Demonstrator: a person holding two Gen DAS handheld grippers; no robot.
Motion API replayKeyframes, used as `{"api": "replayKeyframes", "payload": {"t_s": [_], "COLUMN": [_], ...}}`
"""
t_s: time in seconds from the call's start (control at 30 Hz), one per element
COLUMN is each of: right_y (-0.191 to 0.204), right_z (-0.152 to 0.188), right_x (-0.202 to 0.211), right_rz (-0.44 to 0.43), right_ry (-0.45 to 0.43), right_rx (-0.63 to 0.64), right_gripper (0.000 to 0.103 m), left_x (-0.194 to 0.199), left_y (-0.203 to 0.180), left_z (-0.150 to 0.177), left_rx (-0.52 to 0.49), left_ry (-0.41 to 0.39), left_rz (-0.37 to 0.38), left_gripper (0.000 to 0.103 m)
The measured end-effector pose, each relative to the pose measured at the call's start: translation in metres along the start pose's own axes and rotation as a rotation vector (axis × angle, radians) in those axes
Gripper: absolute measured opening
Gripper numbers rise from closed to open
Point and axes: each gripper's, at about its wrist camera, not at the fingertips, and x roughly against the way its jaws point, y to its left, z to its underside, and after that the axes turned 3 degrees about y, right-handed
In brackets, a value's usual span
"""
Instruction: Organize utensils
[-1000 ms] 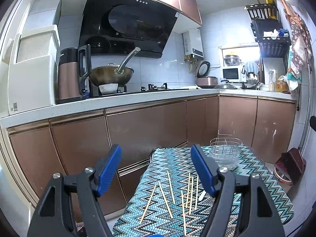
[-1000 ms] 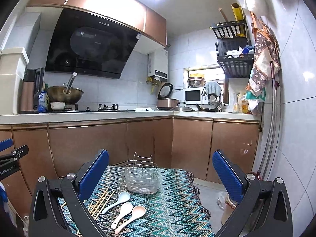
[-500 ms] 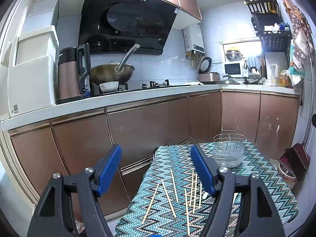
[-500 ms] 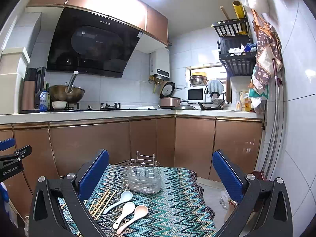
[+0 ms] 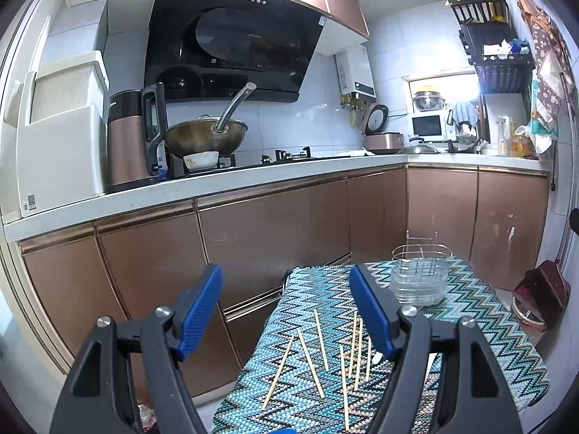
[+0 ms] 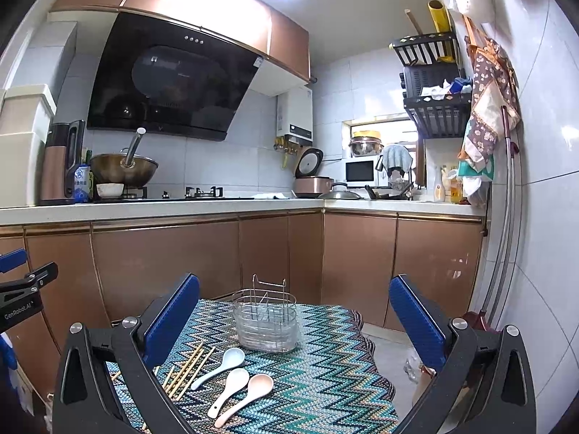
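Chopsticks (image 5: 322, 340) lie loose on the zigzag-patterned table (image 5: 481, 329), just ahead of and below my left claw (image 5: 286, 311). Both my claws are spread wide with nothing between the pads; the right claw (image 6: 295, 316) hovers over the near right part of the table. Three ceramic spoons (image 6: 231, 379) lie side by side to the right of the chopsticks, handles toward me. The wire utensil holder (image 6: 266, 320) stands upright at the far end of the table, apparently empty.

Governing relation: the chopsticks' long axes run roughly near-to-far, almost parallel to the line my left claw points along. My judgement is that the left claw is the nearer one to them and should descend with its pads across a stick's width. The spoons sit nearer my right claw.
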Motion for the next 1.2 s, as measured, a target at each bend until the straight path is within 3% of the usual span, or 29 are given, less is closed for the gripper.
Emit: {"api": "replayKeyframes", "payload": {"t_s": [0.83,1.07,1.2], "right_y": [0.000,-0.002,-0.005], "right_z": [0.008,0.015,0.023], "right_x": [-0.016,-0.044,-0.071], "right_rz": [-0.030,-0.072,-0.101], "right_ry": [0.007,0.076,0.167], "right_rx": [0.008,0.013,0.011], "right_gripper": [0.103,0.103,0.103], "left_x": [-0.033,-0.055,-0.075], "left_y": [-0.002,0.015,0.026], "left_z": [0.005,-0.003,-0.007], "left_rx": [0.004,0.048,0.077], "left_ry": [0.083,0.108,0.134], "left_rz": [0.024,0.085,0.095], "left_gripper": [0.071,0.071,0.071]}}
